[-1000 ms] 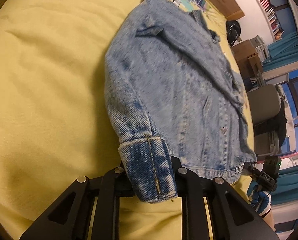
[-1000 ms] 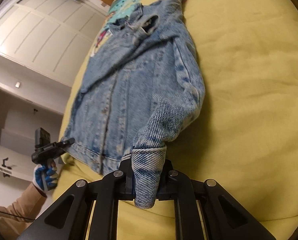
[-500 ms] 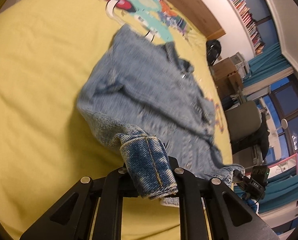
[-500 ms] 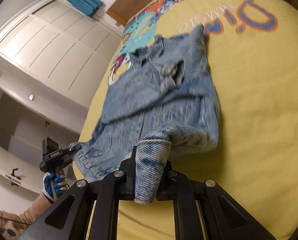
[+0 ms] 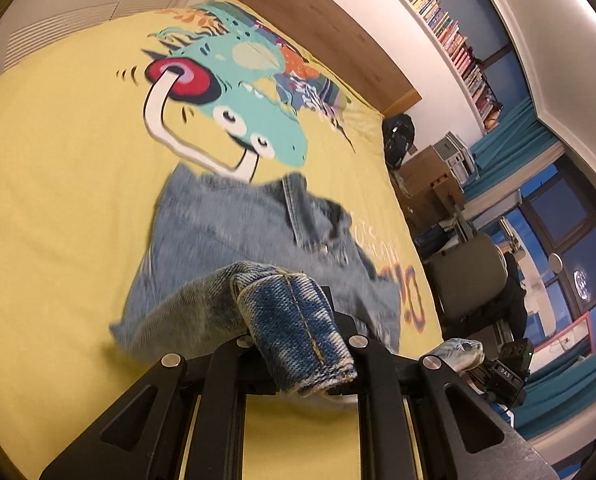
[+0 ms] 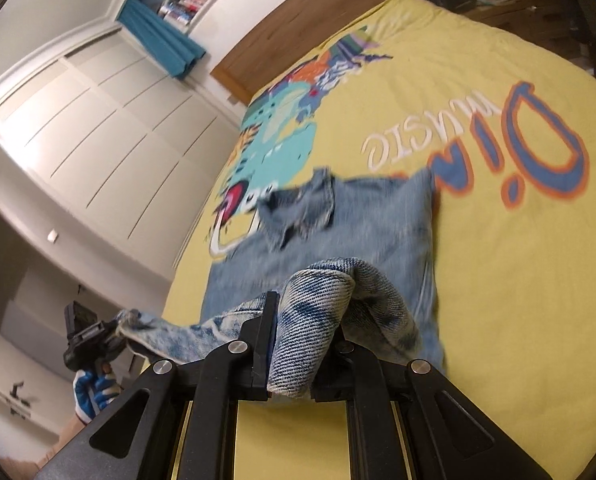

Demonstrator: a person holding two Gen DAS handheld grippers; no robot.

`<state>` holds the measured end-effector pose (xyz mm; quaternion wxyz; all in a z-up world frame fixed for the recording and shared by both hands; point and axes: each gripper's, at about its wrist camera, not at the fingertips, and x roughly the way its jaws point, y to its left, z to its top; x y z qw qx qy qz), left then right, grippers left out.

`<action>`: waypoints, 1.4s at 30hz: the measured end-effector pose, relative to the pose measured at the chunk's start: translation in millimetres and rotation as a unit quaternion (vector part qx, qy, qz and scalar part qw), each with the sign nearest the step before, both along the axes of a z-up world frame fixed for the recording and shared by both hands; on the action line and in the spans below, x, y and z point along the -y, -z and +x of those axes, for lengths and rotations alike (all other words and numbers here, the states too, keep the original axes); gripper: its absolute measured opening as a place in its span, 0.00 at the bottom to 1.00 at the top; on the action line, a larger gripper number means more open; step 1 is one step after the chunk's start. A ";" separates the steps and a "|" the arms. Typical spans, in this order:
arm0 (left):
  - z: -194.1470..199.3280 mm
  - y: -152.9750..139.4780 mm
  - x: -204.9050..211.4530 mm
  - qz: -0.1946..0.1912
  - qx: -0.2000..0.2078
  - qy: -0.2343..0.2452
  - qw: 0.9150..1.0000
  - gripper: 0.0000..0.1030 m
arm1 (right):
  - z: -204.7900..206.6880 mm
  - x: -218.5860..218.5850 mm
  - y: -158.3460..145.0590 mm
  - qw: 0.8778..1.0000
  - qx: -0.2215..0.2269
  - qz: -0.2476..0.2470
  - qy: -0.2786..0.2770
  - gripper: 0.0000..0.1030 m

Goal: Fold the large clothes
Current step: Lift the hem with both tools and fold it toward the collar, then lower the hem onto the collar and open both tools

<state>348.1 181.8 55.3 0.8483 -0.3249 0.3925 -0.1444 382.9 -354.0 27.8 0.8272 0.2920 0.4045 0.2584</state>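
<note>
A light blue denim jacket (image 5: 234, 232) lies on a yellow bed cover (image 5: 58, 200), collar toward the headboard. My left gripper (image 5: 298, 344) is shut on one sleeve cuff (image 5: 298, 320) and holds it raised over the jacket's lower part. My right gripper (image 6: 302, 344) is shut on the other sleeve cuff (image 6: 314, 312), also raised. The jacket body (image 6: 358, 220) shows in the right wrist view, with its hem area hidden behind the cuffs. Each gripper appears at the edge of the other's view, the right one (image 5: 502, 372) and the left one (image 6: 90, 336).
The cover has a cartoon dinosaur print (image 5: 234, 92) and lettering (image 6: 498, 140). A wooden headboard (image 5: 318, 20) stands beyond. A chair (image 5: 470, 276), boxes (image 5: 426, 180) and a dark bag (image 5: 398, 136) stand to the right of the bed. White cupboard doors (image 6: 98, 120) stand on its other side.
Both grippers have lifted the sleeve cuffs and carried them forward toward the collar. The jacket's lower part has risen and bunched, and more of the bed cover print shows.
</note>
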 end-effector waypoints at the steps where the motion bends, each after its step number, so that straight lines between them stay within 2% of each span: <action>1: 10.2 1.6 -1.0 0.001 -0.001 -0.004 1.000 0.11 | 12.1 -1.3 1.5 1.000 -0.002 0.001 0.007 0.11; 6: 58.7 23.2 -8.2 0.009 -0.023 -0.023 0.999 0.11 | 64.3 -9.8 18.9 0.999 -0.022 -0.003 0.033 0.11; 15: 131.1 83.7 -10.1 0.042 -0.093 -0.032 0.994 0.12 | 132.2 -18.6 81.8 0.992 -0.096 -0.035 0.074 0.14; 21: 153.5 109.5 -13.6 0.033 -0.124 -0.038 0.991 0.18 | 150.6 -24.2 112.9 0.987 -0.127 -0.053 0.084 0.24; 24: 155.8 114.9 -16.8 0.016 -0.130 -0.041 0.990 0.25 | 151.8 -23.5 119.2 0.987 -0.130 -0.044 0.084 0.36; 27: 155.5 110.4 -22.8 0.007 -0.125 -0.052 0.991 0.36 | 152.6 -20.6 116.4 0.987 -0.127 -0.030 0.089 0.52; 29: 155.3 104.5 -27.1 0.004 -0.124 -0.056 0.991 0.38 | 152.9 -17.6 109.1 0.987 -0.122 -0.033 0.095 0.59; 32: 152.5 91.0 -24.9 0.023 -0.119 -0.052 0.991 0.42 | 151.0 -15.2 96.5 0.988 -0.113 -0.039 0.095 0.62; 36: 143.6 67.5 -17.8 0.093 -0.101 -0.056 0.989 0.52 | 142.3 -26.1 72.6 0.989 -0.082 -0.089 0.081 0.63; 42: 135.6 43.5 -0.4 0.148 -0.071 -0.043 0.986 0.53 | 129.4 -78.8 53.5 0.987 -0.040 -0.153 0.012 0.63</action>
